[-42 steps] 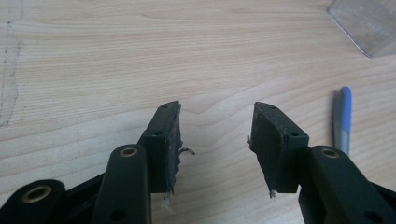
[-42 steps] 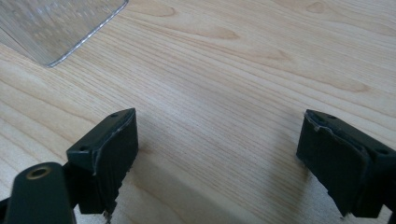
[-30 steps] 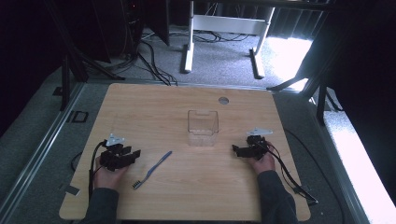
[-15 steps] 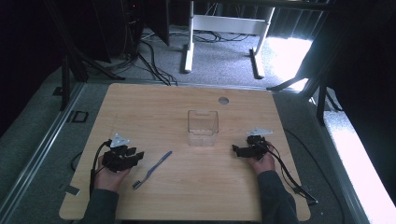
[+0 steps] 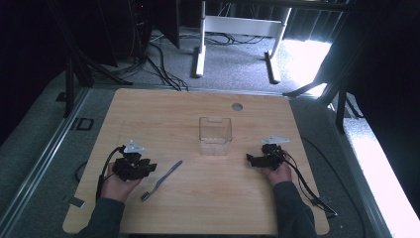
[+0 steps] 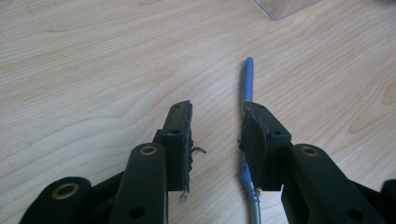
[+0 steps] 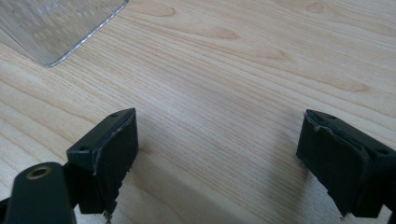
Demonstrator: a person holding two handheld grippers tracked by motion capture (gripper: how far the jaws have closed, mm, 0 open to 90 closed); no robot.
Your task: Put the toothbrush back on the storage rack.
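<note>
- The toothbrush is a slim, light thing with a blue plastic handle. I judge it stiff along its length, with a little spring, and smooth enough to roll or skid on the wooden table if one jaw nudges it before the other.
- It lies flat on the near left part of the table, slanting from its bristle head at the near left to its handle tip at the far right. The clear plastic box stands well apart, further in and to the right.
- The best hold is probably across the middle of the handle, jaws square to it, where it is thickest and balance is easy; the bristle end looks a poor place to pinch.
- The left gripper sits just left of the toothbrush. Its jaws are about half open and have just been closing, with nothing clamped.
- In the left gripper view the toothbrush runs under or along the inner edge of the right-hand jaw, not centred in the gap; whether the pad touches it I cannot tell from this angle. A small shift toward the handle would centre it.
- The right gripper rests at the near right, well apart from the toothbrush, just near and right of the box, jaws wide open over bare wood and holding nothing.
</note>
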